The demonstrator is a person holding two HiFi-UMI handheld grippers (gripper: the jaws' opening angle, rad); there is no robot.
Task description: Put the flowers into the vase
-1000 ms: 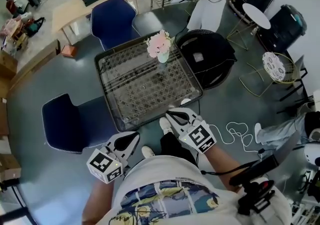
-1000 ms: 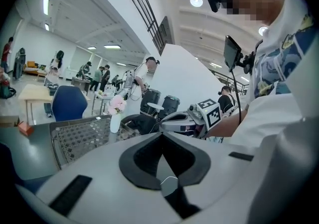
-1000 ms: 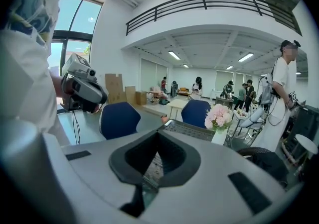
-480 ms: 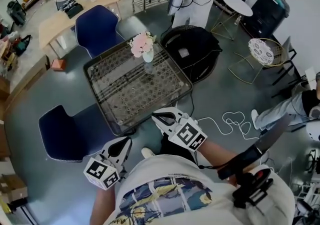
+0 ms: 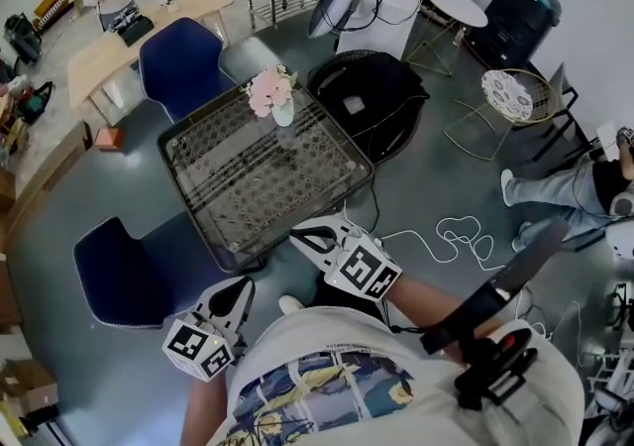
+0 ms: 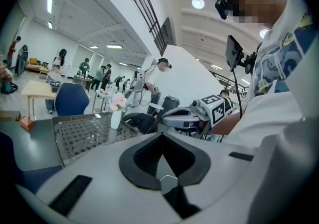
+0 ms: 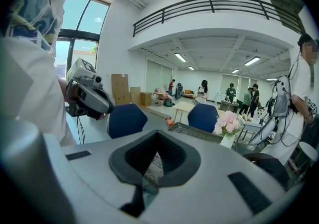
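Currently the pink flowers point(image 5: 267, 90) are standing in the white vase point(image 5: 283, 115) at the far corner of the mesh-topped bench point(image 5: 230, 254). The left hand-held gripper point(image 5: 241, 287) and the right hand-held gripper point(image 5: 297, 236) are both hovering clenched and empty by the bench's near edge.

Both grippers hang low and close to the person's belly, pointing forward and tipped a bit down. The left gripper point(image 5: 238, 287) sits further back on the person's left, with its marker cube point(image 5: 198, 348) facing up and the left forearm point(image 5: 196, 406) tucked right behind it. The right gripper point(image 5: 305, 237) pokes out a little further ahead, with the bare right forearm point(image 5: 436, 300) angled in from the side. Jaws on both are pressed together tip to tip, with nothing caught between them.
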